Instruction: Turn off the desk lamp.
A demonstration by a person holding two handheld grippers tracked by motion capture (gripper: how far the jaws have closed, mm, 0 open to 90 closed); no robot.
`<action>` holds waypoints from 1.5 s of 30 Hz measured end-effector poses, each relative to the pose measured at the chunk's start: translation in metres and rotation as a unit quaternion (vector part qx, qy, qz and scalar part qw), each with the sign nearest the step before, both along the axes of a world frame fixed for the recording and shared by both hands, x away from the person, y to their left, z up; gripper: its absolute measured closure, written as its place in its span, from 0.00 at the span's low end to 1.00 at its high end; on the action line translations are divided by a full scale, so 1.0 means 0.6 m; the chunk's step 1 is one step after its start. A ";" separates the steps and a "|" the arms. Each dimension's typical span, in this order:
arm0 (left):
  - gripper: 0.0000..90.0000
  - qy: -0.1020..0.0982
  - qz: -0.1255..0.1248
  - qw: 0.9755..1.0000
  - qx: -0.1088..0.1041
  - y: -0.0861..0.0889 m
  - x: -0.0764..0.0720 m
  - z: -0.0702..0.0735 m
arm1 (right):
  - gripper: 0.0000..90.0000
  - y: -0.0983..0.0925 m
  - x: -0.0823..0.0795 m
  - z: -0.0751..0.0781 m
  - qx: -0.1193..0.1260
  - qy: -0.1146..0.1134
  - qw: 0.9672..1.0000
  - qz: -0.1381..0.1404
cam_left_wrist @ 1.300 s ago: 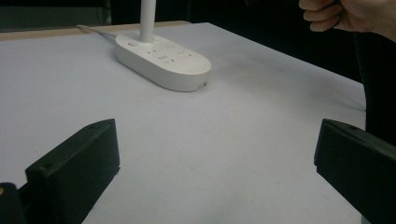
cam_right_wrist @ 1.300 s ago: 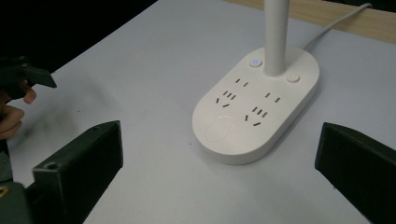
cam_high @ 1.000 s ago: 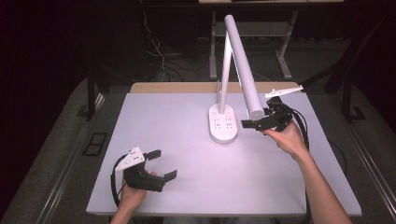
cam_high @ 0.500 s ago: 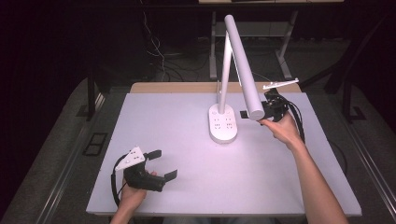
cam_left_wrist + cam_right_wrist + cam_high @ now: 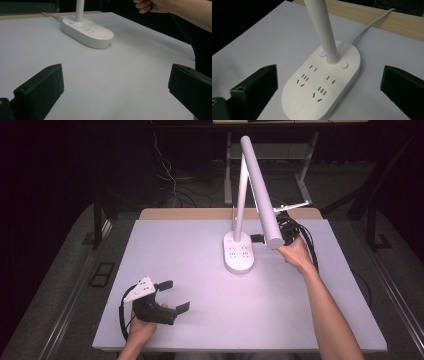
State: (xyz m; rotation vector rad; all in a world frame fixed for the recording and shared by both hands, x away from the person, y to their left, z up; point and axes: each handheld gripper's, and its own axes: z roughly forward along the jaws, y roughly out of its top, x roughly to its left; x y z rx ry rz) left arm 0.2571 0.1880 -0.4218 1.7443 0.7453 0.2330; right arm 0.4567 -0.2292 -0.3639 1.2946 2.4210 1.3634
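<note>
While my left tongs (image 5: 175, 296) rest wide on the bench (image 5: 190, 260), my right tongs (image 5: 327, 82), wide but just closing slightly with nothing gripped, hover over the lamp base (image 5: 322, 85) mid-bench.

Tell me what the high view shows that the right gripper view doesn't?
High view: the lamp's long head, the left gripper resting low on the table, and the person's forearm. Right gripper view: the lit blue button, the socket slots, and black fingers set wide apart. Both show the white lamp base, its upright pole and the table.
</note>
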 end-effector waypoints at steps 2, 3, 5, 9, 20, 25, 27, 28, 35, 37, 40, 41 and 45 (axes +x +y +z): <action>0.00 0.000 0.002 1.000 -0.001 0.001 0.000 0.000 | 0.15 0.003 0.002 -0.003 -0.003 -0.010 1.000 -0.004; 0.00 -0.001 0.002 1.000 -0.001 0.002 0.000 0.001 | 0.17 0.003 0.004 -0.004 -0.002 -0.014 1.000 -0.007; 0.00 0.000 0.002 1.000 -0.001 0.003 0.000 0.001 | 0.24 0.005 0.008 -0.005 0.001 -0.016 1.000 -0.011; 0.00 0.000 0.001 1.000 -0.001 0.003 0.001 0.000 | 0.32 0.010 0.017 -0.010 -0.001 -0.020 1.000 -0.012; 0.00 0.000 -0.004 1.000 0.000 0.000 0.001 0.000 | 0.66 0.027 0.043 -0.031 -0.013 -0.017 0.999 -0.032; 0.00 0.001 -0.007 1.000 -0.001 -0.002 0.001 -0.001 | 0.81 0.028 0.051 -0.041 -0.005 -0.017 0.999 -0.037; 0.00 0.001 -0.008 1.000 0.000 -0.003 0.001 -0.001 | 0.85 0.029 0.055 -0.046 -0.004 -0.007 0.999 -0.038; 0.00 0.001 -0.008 1.000 0.000 -0.003 0.001 -0.001 | 0.87 0.030 0.058 -0.049 -0.004 -0.010 0.999 -0.039; 0.00 0.001 -0.008 1.000 0.002 -0.003 0.002 -0.001 | 0.97 0.041 0.067 -0.073 -0.010 0.009 0.999 -0.047; 0.00 0.001 -0.009 1.000 0.003 -0.004 0.002 -0.001 | 0.99 0.044 0.069 -0.080 -0.009 0.011 0.999 -0.047; 0.00 0.001 -0.011 1.000 0.004 -0.005 0.002 -0.001 | 0.99 0.050 0.071 -0.089 -0.009 0.016 0.999 -0.047; 0.00 0.001 -0.012 1.000 0.005 -0.005 0.002 -0.001 | 0.99 0.052 0.071 -0.091 -0.010 0.019 0.999 -0.047; 0.00 0.001 -0.012 1.000 0.004 -0.005 0.001 -0.001 | 1.00 0.057 0.073 -0.102 -0.010 0.027 0.998 -0.050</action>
